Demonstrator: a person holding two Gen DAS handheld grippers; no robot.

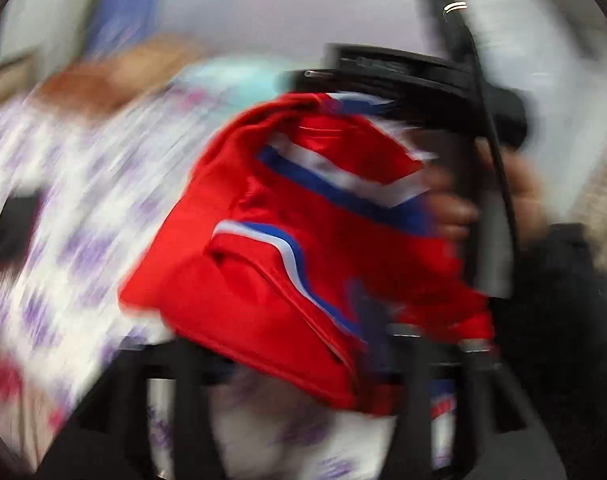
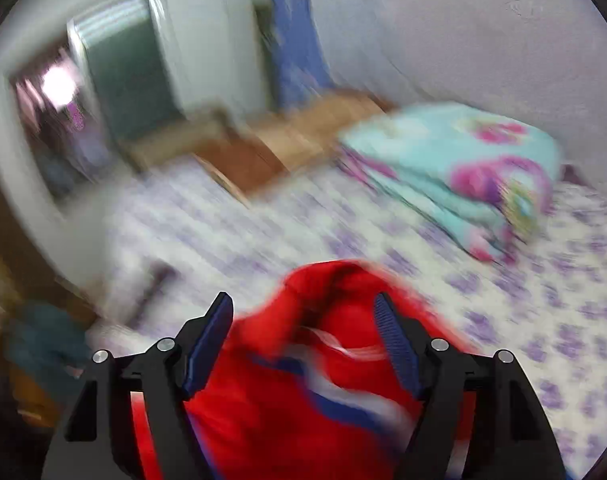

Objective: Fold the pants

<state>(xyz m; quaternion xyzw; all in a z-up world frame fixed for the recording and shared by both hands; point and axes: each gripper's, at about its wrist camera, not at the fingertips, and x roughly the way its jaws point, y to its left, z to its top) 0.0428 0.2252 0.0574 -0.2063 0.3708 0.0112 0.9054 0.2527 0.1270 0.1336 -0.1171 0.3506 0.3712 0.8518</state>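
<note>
The red pants (image 1: 263,240), with blue and white side stripes, hang bunched in the middle of the blurred left wrist view. They drape over the right-hand finger of my left gripper (image 1: 299,348), whose dark fingers stand apart at the bottom with bedsheet showing between them. Above right, a hand (image 1: 451,208) holds the black body of the right gripper (image 1: 403,72) against the pants' upper edge. In the right wrist view, my right gripper (image 2: 303,340) is open wide. The red pants (image 2: 295,400) lie heaped between its blue pads (image 2: 209,344), which do not press on the cloth.
A white bedsheet with purple flowers (image 2: 503,300) covers the bed under the pants. A folded turquoise blanket (image 2: 455,160) lies at the far right by the wall. A wooden headboard (image 2: 303,128) and a doorway (image 2: 131,80) are behind. A small dark object (image 1: 11,232) rests on the sheet.
</note>
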